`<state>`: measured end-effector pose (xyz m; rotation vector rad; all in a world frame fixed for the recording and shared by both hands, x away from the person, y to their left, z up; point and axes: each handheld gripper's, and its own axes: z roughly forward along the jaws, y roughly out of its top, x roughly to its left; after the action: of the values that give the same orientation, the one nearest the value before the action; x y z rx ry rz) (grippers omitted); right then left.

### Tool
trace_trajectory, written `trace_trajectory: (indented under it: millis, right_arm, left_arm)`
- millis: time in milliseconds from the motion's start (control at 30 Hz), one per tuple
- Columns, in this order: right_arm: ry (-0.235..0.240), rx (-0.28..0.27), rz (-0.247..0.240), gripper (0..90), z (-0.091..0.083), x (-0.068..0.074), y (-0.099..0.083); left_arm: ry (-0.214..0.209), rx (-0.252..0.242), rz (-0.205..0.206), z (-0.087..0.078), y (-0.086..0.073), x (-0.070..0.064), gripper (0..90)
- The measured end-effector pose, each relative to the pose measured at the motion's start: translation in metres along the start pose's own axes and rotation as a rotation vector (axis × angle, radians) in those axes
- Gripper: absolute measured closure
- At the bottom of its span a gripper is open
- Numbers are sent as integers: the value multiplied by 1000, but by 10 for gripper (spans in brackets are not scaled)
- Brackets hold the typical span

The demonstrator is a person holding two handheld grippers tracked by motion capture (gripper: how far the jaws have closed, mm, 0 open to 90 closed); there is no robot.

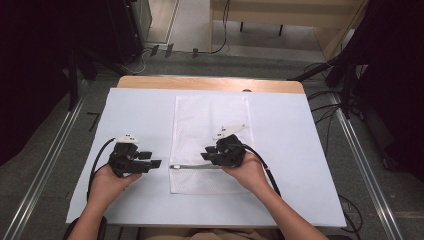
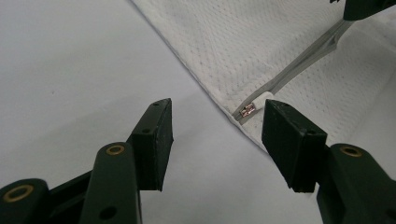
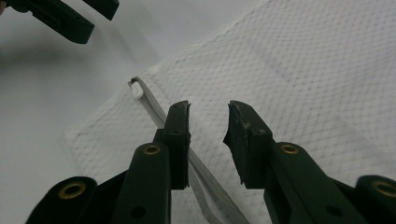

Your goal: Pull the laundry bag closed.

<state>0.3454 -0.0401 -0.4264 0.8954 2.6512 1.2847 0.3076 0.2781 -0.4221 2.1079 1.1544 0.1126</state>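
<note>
My high view looks forward and down from above my side of the table, far off. My left gripper view sits close over the sheet, looking along its jaws at the mesh bag edge beyond them. My right gripper view, equally close, looks along its jaws across the same bag; both share its zipper.

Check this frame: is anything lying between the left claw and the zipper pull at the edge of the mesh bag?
Nothing visible does. The left claw is open and aimed at the zipper pull at the near edge of the mesh bag, with bare white table cover between them. The right claw sits farther along the zipper, not in the path.
</note>
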Motion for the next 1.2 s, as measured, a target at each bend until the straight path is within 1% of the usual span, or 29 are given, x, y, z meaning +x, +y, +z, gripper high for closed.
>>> trace_trajectory:
  millis: [67, 133, 167, 200, 300, 500, 567, 767, 833, 1000, 1133, 1200]
  right_arm:
    - [8, -1, 2, 708, 3, 2, 2]
    - [16, -1, -8, 709, 7, 4, 3]
    - [19, 1, -1, 709, 8, 6, 4]
    - [22, 1, -11, 709, 11, 7, 5]
    - [27, 14, -15, 717, 17, 11, 5]
    - [47, 26, -21, 761, 31, 19, 6]
    - [63, 38, -29, 799, 38, 23, 7]
    - [76, 61, -40, 816, 46, 29, 7]
    - [75, 62, -39, 816, 48, 31, 8]
    - [91, 72, -40, 835, 56, 34, 10]
    - [112, 82, -18, 829, 64, 36, 11]
    - [120, 83, -19, 820, 67, 36, 11]
  left_arm:
    - [4, 10, 7, 1, 0, 0, 435]
    - [3, 7, 6, 1, 0, 0, 435]
    - [1, 6, 6, 1, 0, 0, 435]
    - [2, 4, 4, 1, 0, 0, 436]
    - [3, 4, 6, 1, 0, 1, 437]
    - [4, 8, 9, 1, 1, 2, 437]
    - [4, 6, 9, 1, 2, 2, 437]
    - [2, 4, 7, 1, 2, 2, 437]
    - [1, 5, 10, 1, 2, 2, 438]
    - [1, 2, 6, 1, 3, 2, 438]
    - [0, 0, 10, 1, 3, 3, 438]
    - [1, 4, 10, 1, 3, 3, 438]
